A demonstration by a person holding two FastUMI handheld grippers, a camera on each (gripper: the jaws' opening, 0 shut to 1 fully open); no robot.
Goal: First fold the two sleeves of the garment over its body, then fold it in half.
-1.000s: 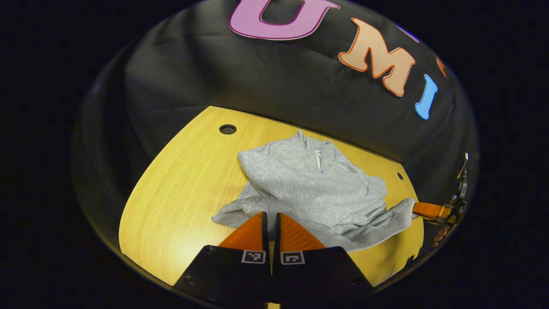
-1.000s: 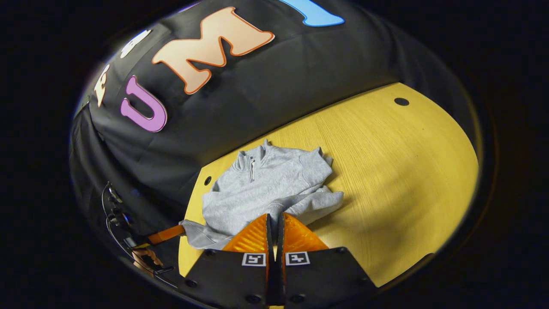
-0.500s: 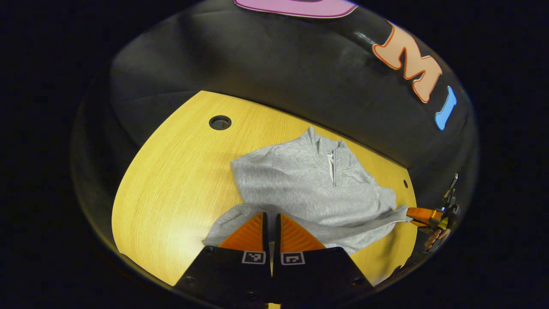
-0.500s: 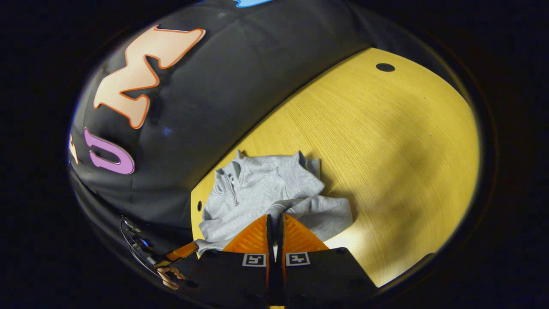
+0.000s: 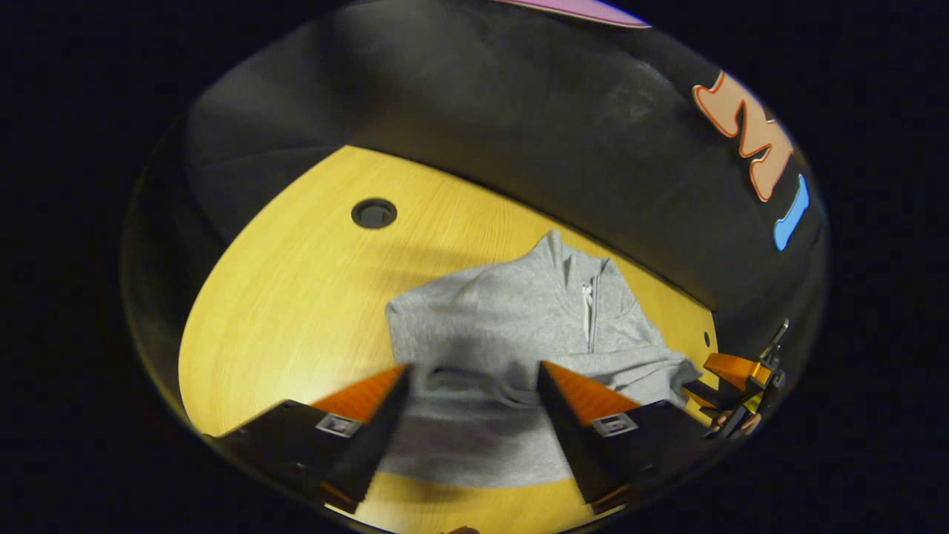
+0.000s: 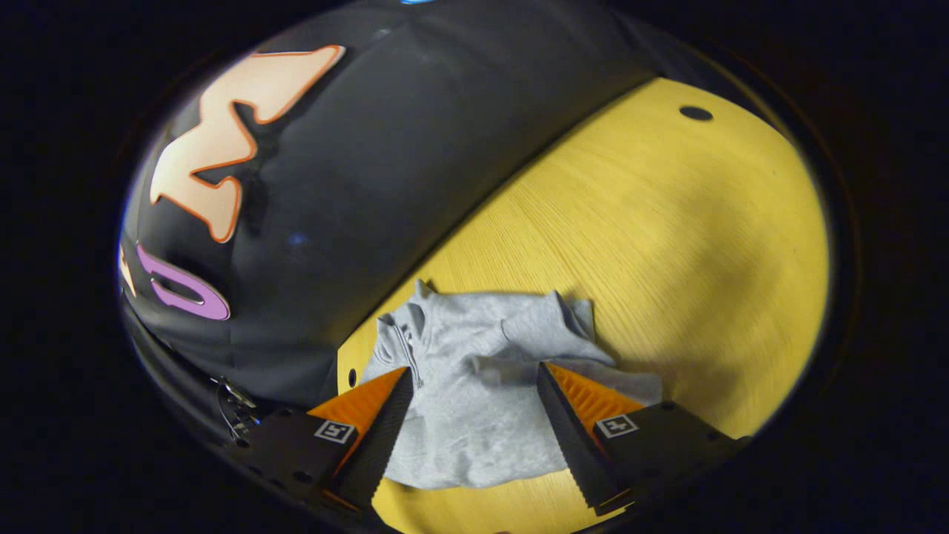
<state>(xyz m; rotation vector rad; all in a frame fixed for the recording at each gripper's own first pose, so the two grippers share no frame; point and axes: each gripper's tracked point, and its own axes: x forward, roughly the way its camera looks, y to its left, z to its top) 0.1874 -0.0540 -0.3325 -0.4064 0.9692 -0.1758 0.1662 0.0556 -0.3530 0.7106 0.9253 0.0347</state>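
Observation:
A grey zip-neck sweater (image 5: 511,326) lies on the yellow wooden table (image 5: 296,282), collar and zipper toward the black wall. My left gripper (image 5: 473,368) hangs open just above its near part, with nothing between the orange fingers (image 5: 371,389). My right gripper (image 6: 474,369) is open too, low over the same sweater (image 6: 474,415), whose cloth is bunched in folds at its right shoulder (image 6: 549,326). In the left gripper view, the right gripper (image 5: 723,374) shows at the far right edge beside the sweater's side, with a hand behind it.
Black cloth walls close off the table's far side. A round cable hole (image 5: 374,213) sits left of the sweater, and another hole (image 6: 695,113) lies at the table's far right. Bare tabletop (image 6: 667,222) stretches to the right of the sweater.
Both grippers were shut on grey cloth and have opened wide, letting it go. The sweater now lies lower and flatter beneath them.

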